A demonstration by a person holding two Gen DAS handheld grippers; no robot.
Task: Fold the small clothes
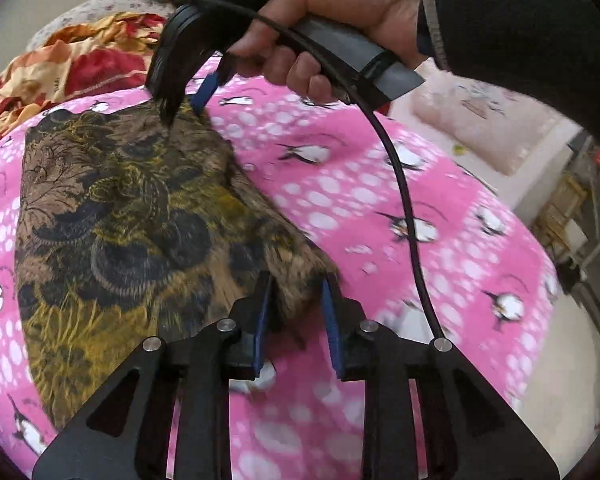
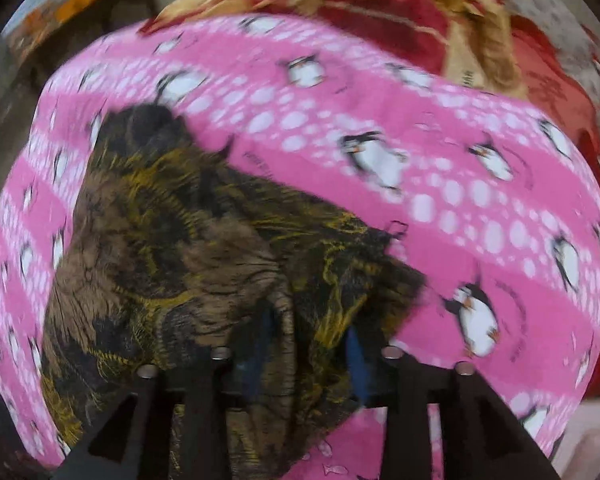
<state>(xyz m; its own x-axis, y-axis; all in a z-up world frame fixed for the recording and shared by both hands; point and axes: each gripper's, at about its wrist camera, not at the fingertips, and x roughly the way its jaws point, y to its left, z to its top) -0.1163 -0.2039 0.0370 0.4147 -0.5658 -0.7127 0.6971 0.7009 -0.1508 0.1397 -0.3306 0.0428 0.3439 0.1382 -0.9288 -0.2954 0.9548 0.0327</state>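
A brown cloth with black and yellow swirls lies on a pink penguin blanket. My left gripper stands at its near right corner; the cloth edge sits between the blue-padded jaws, which show a gap. My right gripper shows in the left wrist view at the cloth's far corner, jaws close together on the fabric. In the right wrist view the cloth bunches up between the right gripper's fingers. Both views are blurred by motion.
A red and orange patterned quilt is heaped at the blanket's far edge, also in the right wrist view. A black cable loops from the right gripper over the blanket. Furniture stands off to the right.
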